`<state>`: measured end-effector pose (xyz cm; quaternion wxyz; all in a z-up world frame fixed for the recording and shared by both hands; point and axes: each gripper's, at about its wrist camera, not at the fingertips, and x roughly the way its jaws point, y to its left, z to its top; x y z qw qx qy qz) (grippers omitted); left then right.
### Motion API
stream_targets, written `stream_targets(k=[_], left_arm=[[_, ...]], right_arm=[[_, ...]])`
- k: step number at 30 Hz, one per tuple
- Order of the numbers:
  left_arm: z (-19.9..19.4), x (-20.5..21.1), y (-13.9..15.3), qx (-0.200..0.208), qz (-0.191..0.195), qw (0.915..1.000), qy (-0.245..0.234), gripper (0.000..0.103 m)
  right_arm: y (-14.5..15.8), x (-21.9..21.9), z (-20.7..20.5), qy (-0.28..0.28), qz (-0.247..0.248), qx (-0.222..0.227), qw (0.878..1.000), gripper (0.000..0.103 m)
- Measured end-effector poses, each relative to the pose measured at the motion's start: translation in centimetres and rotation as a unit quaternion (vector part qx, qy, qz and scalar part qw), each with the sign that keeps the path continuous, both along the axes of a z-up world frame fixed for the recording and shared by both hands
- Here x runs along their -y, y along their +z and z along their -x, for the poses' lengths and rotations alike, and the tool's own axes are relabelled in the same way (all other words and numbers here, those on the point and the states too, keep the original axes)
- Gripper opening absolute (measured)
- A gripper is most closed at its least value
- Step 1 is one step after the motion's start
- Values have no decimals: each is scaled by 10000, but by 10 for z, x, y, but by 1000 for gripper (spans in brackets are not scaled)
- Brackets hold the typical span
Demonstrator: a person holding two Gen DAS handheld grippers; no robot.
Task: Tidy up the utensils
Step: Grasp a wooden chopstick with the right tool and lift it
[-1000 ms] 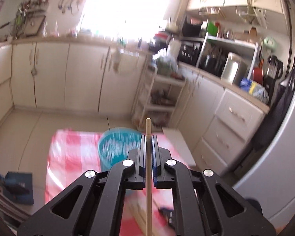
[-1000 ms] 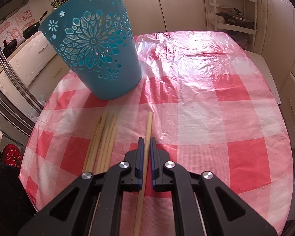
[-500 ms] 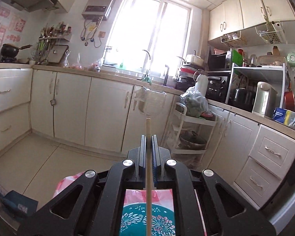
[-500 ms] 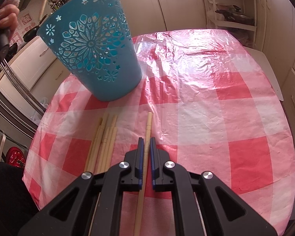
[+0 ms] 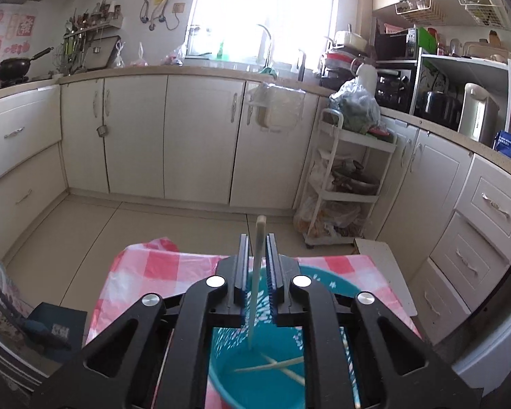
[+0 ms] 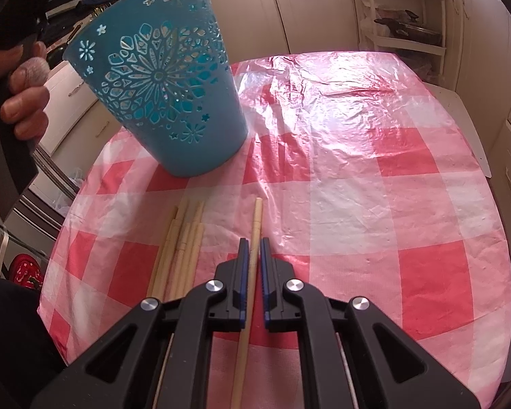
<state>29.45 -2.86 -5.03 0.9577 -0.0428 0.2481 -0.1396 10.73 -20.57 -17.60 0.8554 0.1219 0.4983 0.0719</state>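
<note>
Left gripper (image 5: 256, 266), jaws opening, releases a light, stiff, slippery chopstick (image 5: 257, 272) into the blue basket (image 6: 160, 78); right gripper (image 6: 252, 262) pinches another chopstick (image 6: 253, 238) mid-shaft off the tablecloth (image 6: 357, 187), beside the remaining bundle (image 6: 180, 242).

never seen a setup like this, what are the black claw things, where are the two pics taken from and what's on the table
No robot here: a person holds a handheld claw in each hand, and each claw carries a wide-angle camera looking forward along its two fingers. That is why black fingers fill the bottom of both pictures.

The left-wrist picture looks over the left claw down into a blue basket. Its jaws are opening, with a chopstick standing loose between them, its lower end in the basket, where other chopsticks already lie.

The right-wrist picture shows the right claw shut on another chopstick lying on the red-checked tablecloth. Beside it lies a bundle of chopsticks, with the same basket behind. The hand at the left edge holds the other claw's handle.
</note>
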Motion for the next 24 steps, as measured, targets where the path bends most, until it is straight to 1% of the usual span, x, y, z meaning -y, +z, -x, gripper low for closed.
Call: stream_targets(k=[1,2,3,4,7,10,13,16,19,21,24], left_arm=[[6,-6,-1,-39,-23,10000,33,29],[14,-14,-1,-59,-33,9999,100,37],[24,-24,0,-40,-28,9998,203,51],[32,-34,3,1,-3,9996,285,59],[59,-65,6,30,58,9987,505,68],[79,-91,-3,-93,53,9967,803,77],[90,-106,-18,-294,-8,9945,1005,81],[89,-115,-34,-558,-140,9917,1146,83],[84,-119,-43,-776,-287,9897,1165,84],[85,-120,-44,-798,-304,9897,1151,86],[86,-120,-42,-790,-266,9908,1065,88]], right_arm=[[0,-1,0,22,25,10,10000,7],[0,-2,0,43,39,20,10000,8],[0,-2,1,55,29,31,10000,9],[0,-2,1,59,1,37,10000,11],[0,-2,1,60,19,49,10000,11],[1,-5,1,78,127,53,9999,11],[2,-12,2,131,392,91,9991,10],[3,-21,3,245,775,100,9966,8],[4,-20,3,214,862,26,9960,8],[4,-20,3,198,933,-14,9954,8],[4,-28,4,290,1240,13,9919,8]])
